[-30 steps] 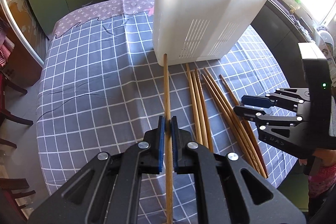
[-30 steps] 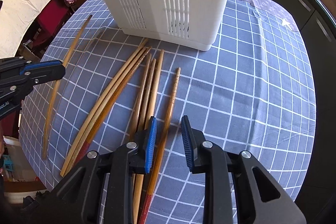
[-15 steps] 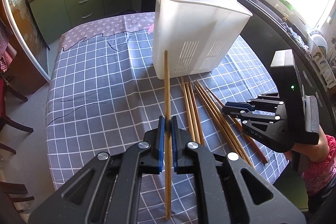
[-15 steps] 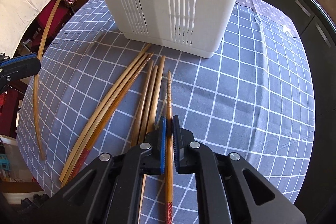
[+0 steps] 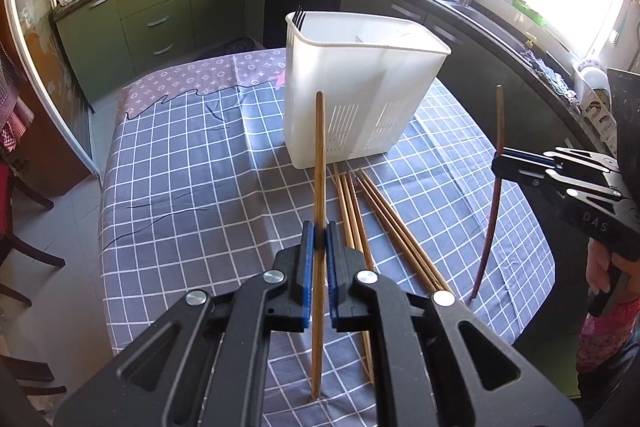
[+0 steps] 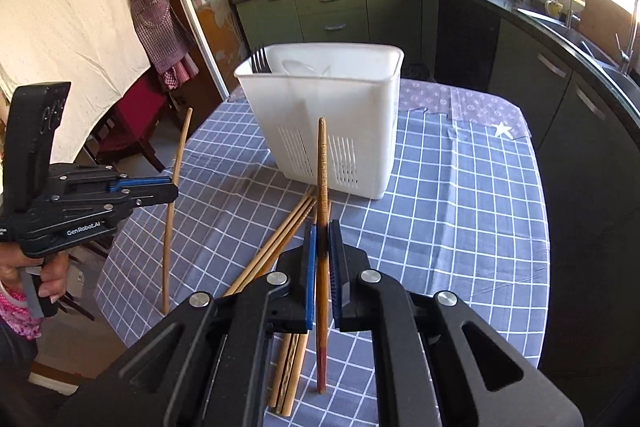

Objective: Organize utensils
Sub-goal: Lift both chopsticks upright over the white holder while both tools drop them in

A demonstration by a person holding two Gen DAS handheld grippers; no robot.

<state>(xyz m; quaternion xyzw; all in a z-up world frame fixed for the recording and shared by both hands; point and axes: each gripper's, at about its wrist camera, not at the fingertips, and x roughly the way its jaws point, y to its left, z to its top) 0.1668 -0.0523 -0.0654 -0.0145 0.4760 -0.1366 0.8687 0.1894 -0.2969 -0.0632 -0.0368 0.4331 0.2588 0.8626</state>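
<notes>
The left gripper [image 5: 317, 247] clamps a pale chopstick [image 5: 319, 163]; the right gripper [image 6: 322, 247] clamps a red-tipped chopstick [image 6: 321, 163]. Only the right view shows an apron [image 6: 154, 11]. More chopsticks [image 5: 384, 219] lie on the checked tabletop [image 5: 192, 187] before the white holder [image 5: 360, 99].

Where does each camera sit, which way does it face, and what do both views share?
Left wrist: on the left gripper, facing its chopstick and the white holder; right gripper at right.
Right wrist: on the right gripper, facing its chopstick; left gripper and hand at left.
Shared: holder, loose chopsticks, checked cloth.
</notes>
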